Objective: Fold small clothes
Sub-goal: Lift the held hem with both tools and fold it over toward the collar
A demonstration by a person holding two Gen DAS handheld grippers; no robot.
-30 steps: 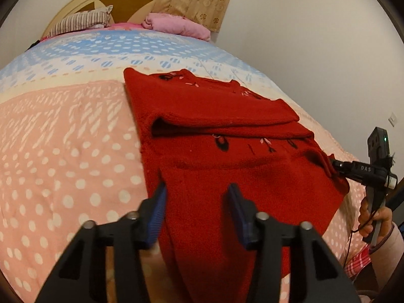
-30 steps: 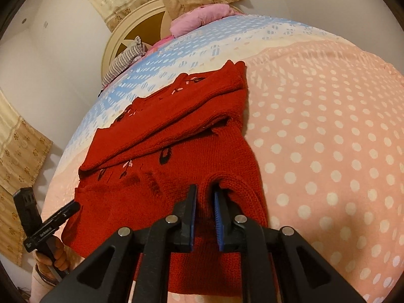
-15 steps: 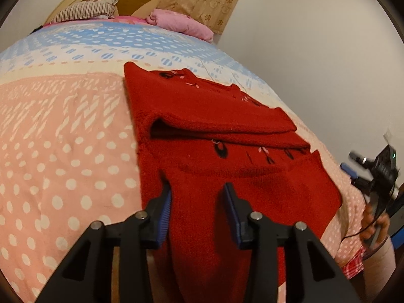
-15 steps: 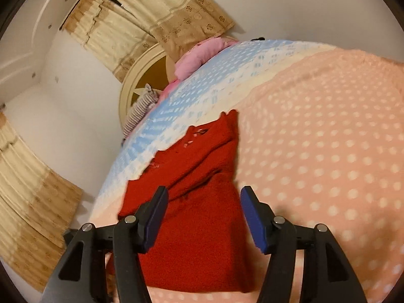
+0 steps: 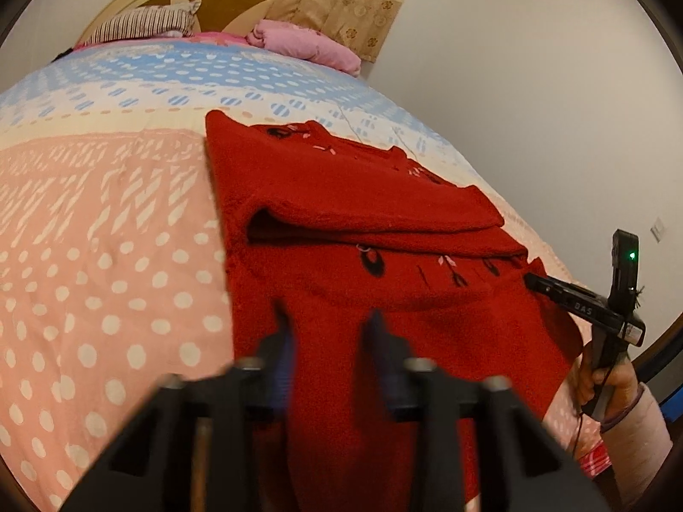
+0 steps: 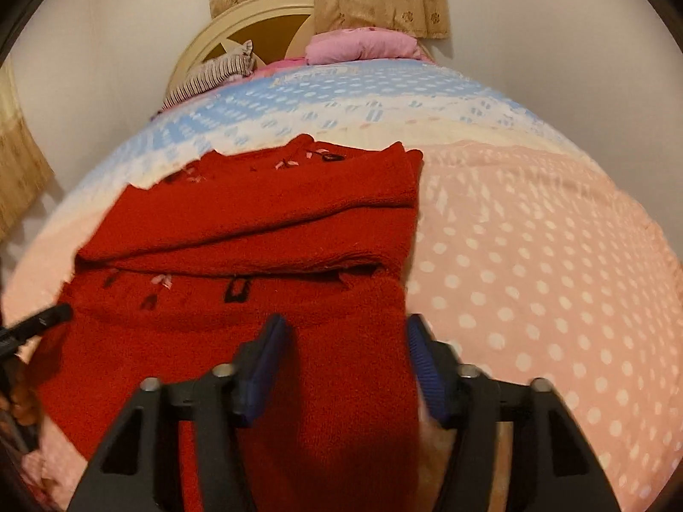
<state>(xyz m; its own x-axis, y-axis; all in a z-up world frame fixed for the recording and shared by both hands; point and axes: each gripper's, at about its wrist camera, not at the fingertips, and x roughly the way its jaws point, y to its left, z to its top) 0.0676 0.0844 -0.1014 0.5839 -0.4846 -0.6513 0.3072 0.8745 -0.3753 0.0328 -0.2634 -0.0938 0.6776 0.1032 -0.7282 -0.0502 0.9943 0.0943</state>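
A red knit sweater (image 5: 367,222) lies partly folded on the bed, one flap laid across its far half; it also shows in the right wrist view (image 6: 256,230). My left gripper (image 5: 328,320) is open, its jaws either side of the near red cloth, holding nothing. My right gripper (image 6: 343,333) is open wide over the near folded strip of the sweater. In the left wrist view the right gripper (image 5: 533,279) shows at the sweater's right edge. In the right wrist view the left gripper's tip (image 6: 51,315) shows at the sweater's left edge.
The bed has a pink, cream and blue dotted cover (image 5: 106,256), also seen in the right wrist view (image 6: 533,277). A striped pillow (image 5: 145,25) and a pink bundle (image 5: 307,45) lie by the headboard (image 6: 256,30). A wall runs close on the right (image 5: 533,106).
My right gripper has let go of the sweater and opened wide, then come back over the near edge. My left gripper stays open over the near cloth.
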